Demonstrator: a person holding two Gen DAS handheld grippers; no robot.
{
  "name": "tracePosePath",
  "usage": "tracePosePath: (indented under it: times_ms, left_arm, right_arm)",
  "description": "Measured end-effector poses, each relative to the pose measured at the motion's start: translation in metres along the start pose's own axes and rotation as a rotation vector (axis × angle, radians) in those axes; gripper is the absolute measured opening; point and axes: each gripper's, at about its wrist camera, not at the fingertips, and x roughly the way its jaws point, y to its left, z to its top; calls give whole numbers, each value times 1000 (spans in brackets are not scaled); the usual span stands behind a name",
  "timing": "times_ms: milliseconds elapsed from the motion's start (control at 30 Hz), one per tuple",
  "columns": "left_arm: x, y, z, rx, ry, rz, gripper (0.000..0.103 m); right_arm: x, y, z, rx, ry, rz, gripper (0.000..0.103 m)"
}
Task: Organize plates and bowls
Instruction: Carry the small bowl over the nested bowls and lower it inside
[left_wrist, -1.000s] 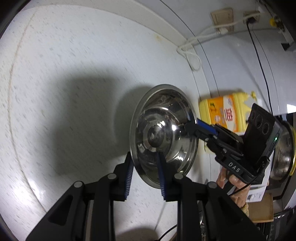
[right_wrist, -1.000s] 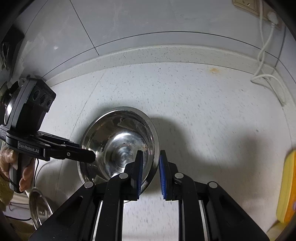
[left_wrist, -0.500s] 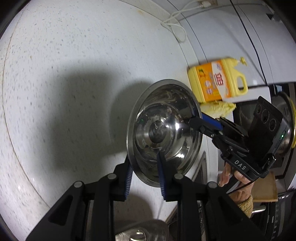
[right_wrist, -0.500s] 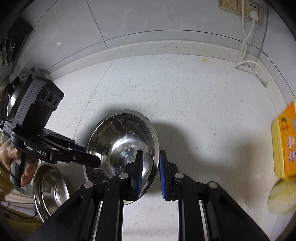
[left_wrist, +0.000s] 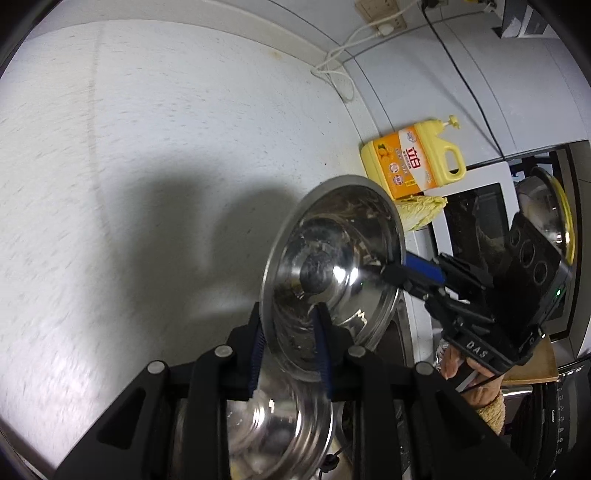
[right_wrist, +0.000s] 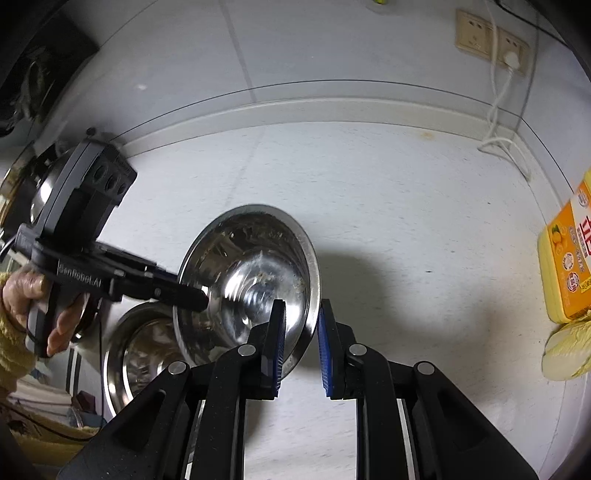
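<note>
Currently | left tongs (left_wrist: 290, 341), right tongs (right_wrist: 301, 341) pinching steel bowl (right_wrist: 255, 273) rims | risk: slipping if tilted, clattering onto surface (right_wrist: 406, 206)

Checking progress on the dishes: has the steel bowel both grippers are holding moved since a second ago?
Yes. In the right wrist view the steel bowl has moved away from the counter toward the second bowl at lower left, which now shows more fully.

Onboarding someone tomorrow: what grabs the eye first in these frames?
A shiny steel bowl held in the air over the white counter, tilted on edge, with the left gripper and the right gripper each clamped on opposite sides of its rim. Next, the yellow detergent jug against the wall on the right, and a second steel bowl lower left.
</note>
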Motion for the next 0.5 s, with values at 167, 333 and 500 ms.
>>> tracePosePath:
  times_ms: [167,333,500]
  left_arm:
    - [-32,6,-36,-36,-5,-9,23]
    - [-54,19,-76,-82,8,-21,23]
    - [-62,29,-106,-124,29,-22,23]
  right_arm:
    - [-8,33,-14,-47,15,28,15]
    - [-12,61,-32,-85,44,60,15]
    - [-4,74,-49,-86,89,98,16]
